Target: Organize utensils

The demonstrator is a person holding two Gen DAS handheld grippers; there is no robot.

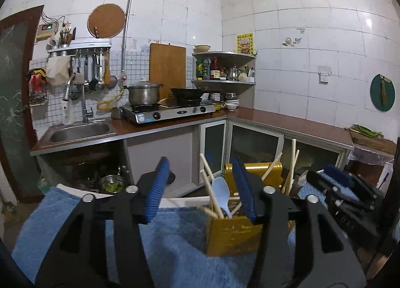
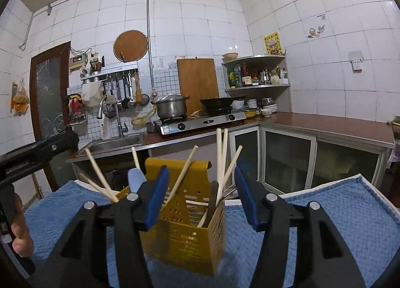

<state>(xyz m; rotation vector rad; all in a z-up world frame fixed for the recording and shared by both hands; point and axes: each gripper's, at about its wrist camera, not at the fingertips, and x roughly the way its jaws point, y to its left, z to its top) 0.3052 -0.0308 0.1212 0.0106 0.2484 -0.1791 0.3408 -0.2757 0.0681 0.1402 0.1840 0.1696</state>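
A yellow slotted utensil holder [image 2: 185,228] stands upright on a blue towel [image 2: 312,215]. It holds several wooden chopsticks [image 2: 221,160], a light blue spoon [image 2: 136,179] and a metal fork [image 2: 228,193]. My right gripper [image 2: 201,198] is open and empty, its jaws just in front of the holder on either side. In the left wrist view the holder [image 1: 230,235] sits to the right, with the blue spoon [image 1: 221,191] and chopsticks [image 1: 291,168] in it. My left gripper [image 1: 201,188] is open and empty, left of the holder. The right gripper [image 1: 335,183] shows at the right edge.
Behind the towel [image 1: 175,238] is a kitchen: sink [image 1: 80,132], gas stove [image 1: 170,111] with a pot [image 1: 143,92] and wok [image 1: 187,92], a brown counter [image 1: 287,120], corner shelves with bottles [image 1: 222,67], and cabinets below.
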